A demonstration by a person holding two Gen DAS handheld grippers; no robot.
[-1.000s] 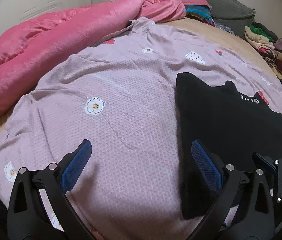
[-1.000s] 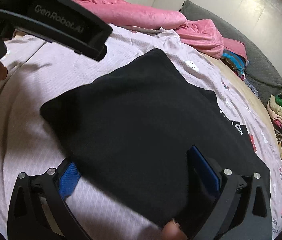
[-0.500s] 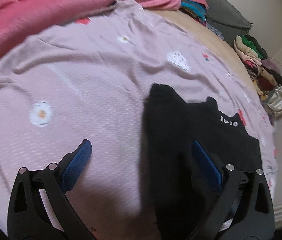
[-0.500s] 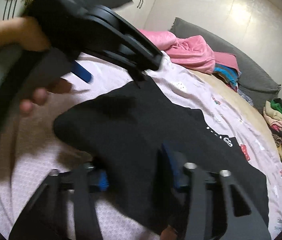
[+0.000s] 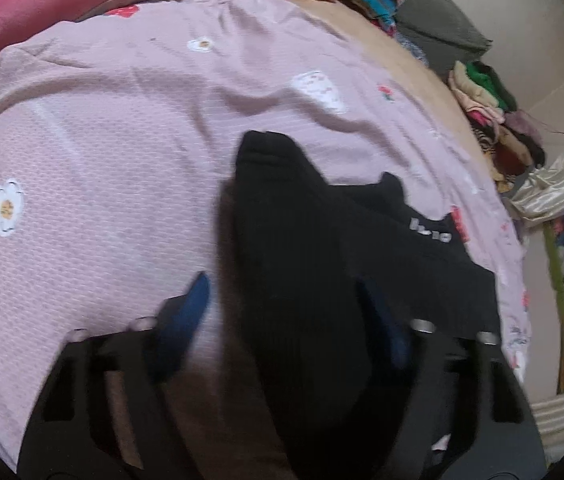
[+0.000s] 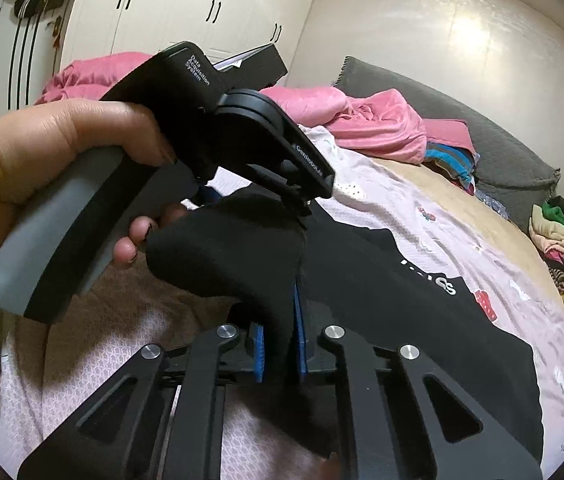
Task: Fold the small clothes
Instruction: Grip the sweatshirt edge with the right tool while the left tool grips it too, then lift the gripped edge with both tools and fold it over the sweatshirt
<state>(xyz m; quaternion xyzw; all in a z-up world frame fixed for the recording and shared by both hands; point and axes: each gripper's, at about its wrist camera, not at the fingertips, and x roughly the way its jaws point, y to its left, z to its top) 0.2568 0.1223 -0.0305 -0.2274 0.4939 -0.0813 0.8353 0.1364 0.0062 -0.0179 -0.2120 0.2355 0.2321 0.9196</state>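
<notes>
A black garment (image 6: 382,300) with white lettering lies on the lilac flowered sheet (image 5: 102,168) of a bed, one edge lifted off the sheet in a raised fold. The right gripper (image 6: 280,344) is clamped on that fold, its blue pads pressed flat against the black cloth from both sides. The left gripper (image 5: 286,316) reaches over the same garment from the far side of the fold; its jaws are closing with the black fabric between them, but the blur leaves it unclear whether the pads press on the cloth. A hand (image 6: 54,152) grips the grey handle of the left gripper, seen in the right wrist view. Beyond the sheet lie a pink blanket (image 6: 362,116), a grey cushion (image 6: 462,120) and a pile of mixed clothes (image 5: 494,120), with white wardrobe doors (image 6: 202,4) behind.
</notes>
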